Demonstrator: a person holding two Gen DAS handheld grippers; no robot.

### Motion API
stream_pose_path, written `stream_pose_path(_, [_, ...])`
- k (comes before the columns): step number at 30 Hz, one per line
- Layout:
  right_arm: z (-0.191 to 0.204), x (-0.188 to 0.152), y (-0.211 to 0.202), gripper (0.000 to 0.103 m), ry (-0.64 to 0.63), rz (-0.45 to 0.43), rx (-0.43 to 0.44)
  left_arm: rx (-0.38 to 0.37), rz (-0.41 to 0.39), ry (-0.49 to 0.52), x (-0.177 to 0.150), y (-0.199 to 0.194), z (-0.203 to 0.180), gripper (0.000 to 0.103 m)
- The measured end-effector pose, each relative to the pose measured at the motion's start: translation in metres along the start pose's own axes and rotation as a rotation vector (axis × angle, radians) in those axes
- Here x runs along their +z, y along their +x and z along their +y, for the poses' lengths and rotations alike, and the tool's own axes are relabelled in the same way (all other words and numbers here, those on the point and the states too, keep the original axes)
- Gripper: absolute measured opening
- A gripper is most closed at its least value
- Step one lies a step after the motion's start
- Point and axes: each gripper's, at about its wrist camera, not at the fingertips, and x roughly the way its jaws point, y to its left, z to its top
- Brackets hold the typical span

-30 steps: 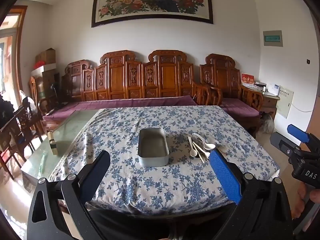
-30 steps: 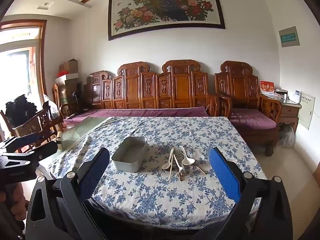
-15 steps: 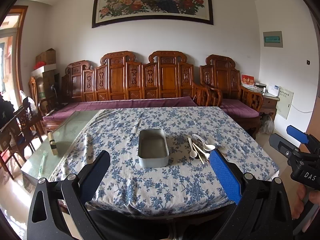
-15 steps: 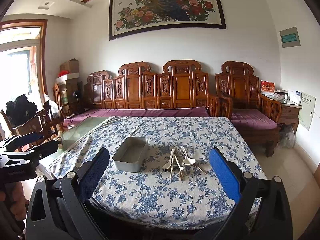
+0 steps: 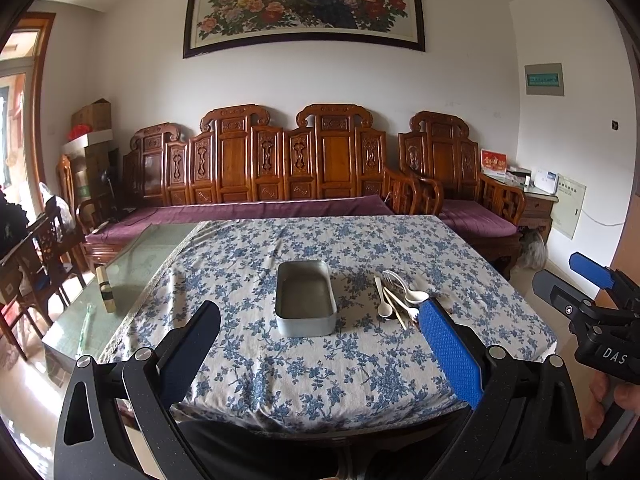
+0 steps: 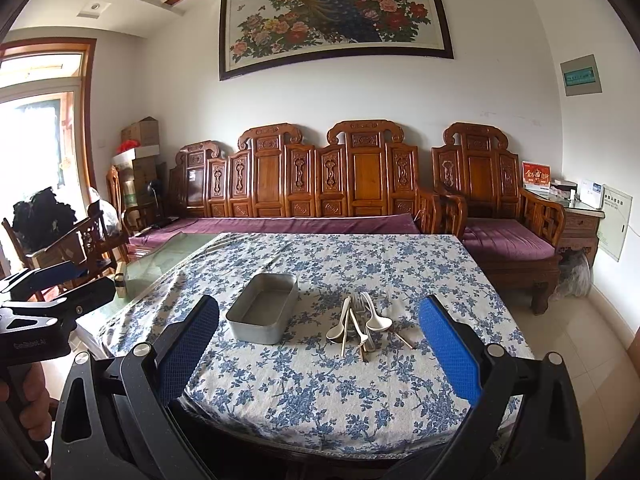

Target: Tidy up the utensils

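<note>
Change: across the last second almost nothing shifts; both views creep very slightly closer to the table, and the tin and utensils lie exactly where they did. Both grippers hold back from the near edge.
Left gripper (image 5: pixel 316 344): fingers spread wide, nothing between them; it hangs short of the table's near edge, lined up roughly with the tin.
Tin (image 5: pixel 306 298): an empty metal box with rounded corners, open side up, on the floral cloth (image 5: pixel 360 248), about mid-table.
Utensils (image 5: pixel 396 294): a loose heap just right of the tin, not touching it; white spoons, a fork and thin sticks, likely chopsticks, crossing one another. None is in the tin.
Right gripper (image 6: pixel 318 344): fingers also spread wide and empty; it sits off the near edge, and the tin appears left of centre between its fingers, the heap near centre.
Meaning: the sorting has not begun, as I read it. The small drift looks like the start of an approach, with the right gripper better placed for the heap.
Risk: the pieces overlap, so a pinch on one may drag its neighbours.
</note>
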Motion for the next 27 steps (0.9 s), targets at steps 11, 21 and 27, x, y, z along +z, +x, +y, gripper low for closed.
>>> stream_pose_path(11, [-0.0003,0.0003,-0.0003,0.100,0.000,0.000,-0.001,-0.006,-0.007,0.006,0.0032,-0.0047,-0.0028,0.096])
stream_pose_path(21, [-0.0006,0.0009,-0.0010,0.100,0.001,0.000,-0.001,-0.006,-0.009,0.005,0.0028,-0.0049,-0.0037,0.096])
stream_pose_path(27, [-0.0006,0.0013,-0.0013,0.100,0.000,-0.002,0.000,-0.009,-0.010,0.008,0.0032,-0.0058,-0.0060,0.096])
